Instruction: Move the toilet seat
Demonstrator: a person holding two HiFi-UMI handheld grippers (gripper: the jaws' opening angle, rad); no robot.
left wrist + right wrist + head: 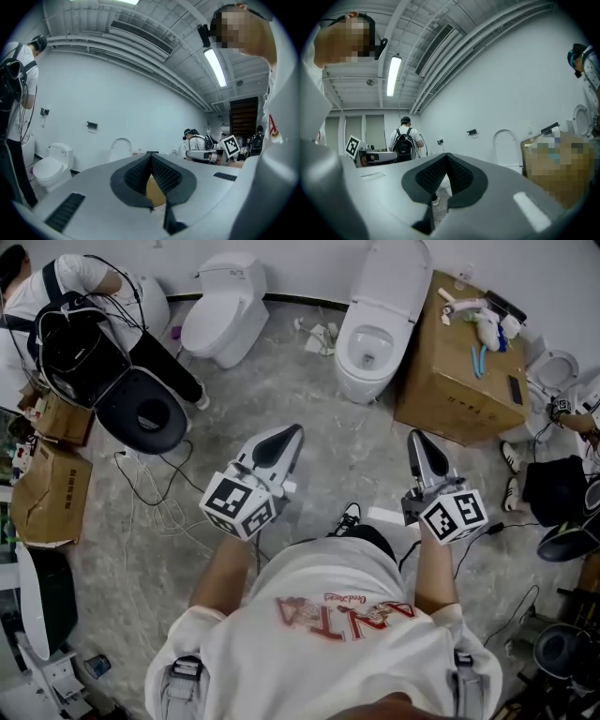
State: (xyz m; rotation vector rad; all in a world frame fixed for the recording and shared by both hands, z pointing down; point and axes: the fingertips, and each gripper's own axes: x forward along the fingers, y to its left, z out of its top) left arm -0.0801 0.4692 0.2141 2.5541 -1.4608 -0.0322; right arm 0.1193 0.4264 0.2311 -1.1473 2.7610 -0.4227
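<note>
The toilet seat (349, 341) lies flat on the bowl of a white toilet (361, 376) at the far side of the room, a little right of centre. Its lid (396, 277) stands raised against the wall. Just right of this toilet stands a big cardboard box (450, 381) with small items scattered on top, and it crowds that side of the bowl. Paper scraps (319, 337) lie on the floor (309, 399) at the bowl's left. Further left along the wall stands a second toilet (223, 315) with its lid down.

Both tongs sit well short of the seat, with grey floor between. The left gripper (292, 432) points far and slightly right, and the right gripper (417, 439) points straight away. Each has its jaws pressed together and holds nothing — their own views show the ribbed pads meeting at the tip.

At the far left another person (56, 296) bends over a black seat ring (141, 413). White cables (155, 498) trail from there across the floor toward the left gripper. More cardboard boxes (52, 498) sit at the left edge. A dark shoe (347, 518) shows near, between the two grippers.
</note>
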